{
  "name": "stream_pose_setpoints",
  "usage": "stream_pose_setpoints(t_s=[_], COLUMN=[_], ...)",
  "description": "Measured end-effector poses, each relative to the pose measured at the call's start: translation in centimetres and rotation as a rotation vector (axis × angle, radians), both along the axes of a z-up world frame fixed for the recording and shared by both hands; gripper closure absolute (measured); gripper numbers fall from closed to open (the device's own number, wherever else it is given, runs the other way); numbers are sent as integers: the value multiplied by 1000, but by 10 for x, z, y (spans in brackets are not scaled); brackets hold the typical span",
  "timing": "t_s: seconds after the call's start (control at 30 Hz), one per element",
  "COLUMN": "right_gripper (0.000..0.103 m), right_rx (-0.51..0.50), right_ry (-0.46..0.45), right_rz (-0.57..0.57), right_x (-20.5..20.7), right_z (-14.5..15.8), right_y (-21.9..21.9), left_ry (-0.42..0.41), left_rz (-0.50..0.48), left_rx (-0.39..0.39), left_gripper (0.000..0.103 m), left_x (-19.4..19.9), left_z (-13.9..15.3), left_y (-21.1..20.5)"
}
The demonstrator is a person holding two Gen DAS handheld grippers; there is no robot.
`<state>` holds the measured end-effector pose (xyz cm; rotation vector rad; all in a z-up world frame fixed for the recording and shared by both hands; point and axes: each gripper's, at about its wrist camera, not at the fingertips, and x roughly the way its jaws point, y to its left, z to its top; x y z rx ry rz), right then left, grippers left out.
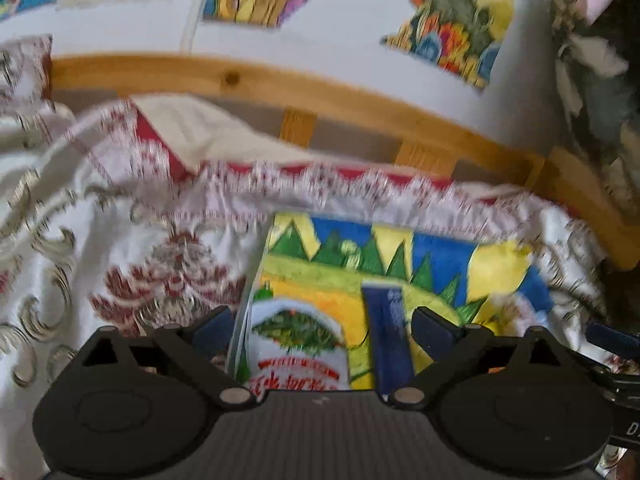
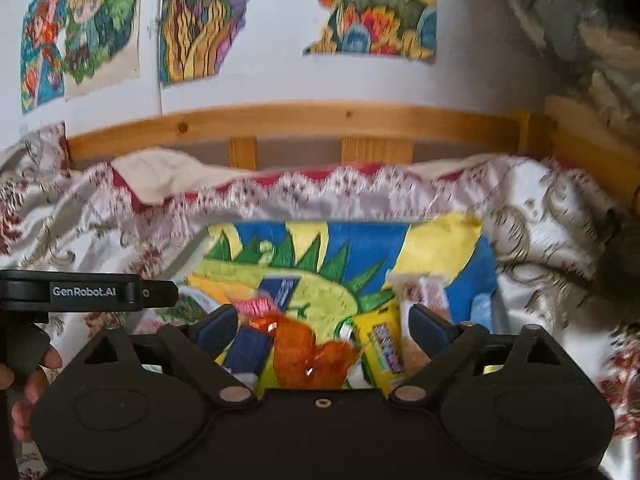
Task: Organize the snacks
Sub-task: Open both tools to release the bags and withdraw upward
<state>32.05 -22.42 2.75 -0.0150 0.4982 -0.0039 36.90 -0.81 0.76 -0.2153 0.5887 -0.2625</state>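
Lying on painted sheet [image 2: 420, 248], orange packet [image 2: 308, 354], yellow packet [image 2: 378, 344]

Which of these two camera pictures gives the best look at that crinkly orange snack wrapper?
The right wrist view. There the orange wrapper lies in the open on the colourful drawing, between a dark blue packet and a yellow one. The left wrist view does not show it at all, only the drawing and other packets.
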Motion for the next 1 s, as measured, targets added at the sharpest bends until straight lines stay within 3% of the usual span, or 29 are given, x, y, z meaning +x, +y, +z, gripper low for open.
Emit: stream_pose_setpoints(t_s=[0.3,0.5,0.77,1.0], right_gripper=[1,1,1,1], right_rx=[-1,17,-2,9], right_ry=[-159,-236,-256,-243], right_rz=[-11,13,34,36], right_x=[-58,-121,-203,-261], right_z=[59,86,91,76], right_y=[-6,-7,1,7], left_ry=[-192,-244,-247,-267], left_rz=[35,24,21,-3], left_rx=[-4,1,-1,71], left_gripper=[0,0,0,0], left_x=[-64,-129,-205,-260], left_z=[56,69,69,59], left_y=[14,22,27,26])
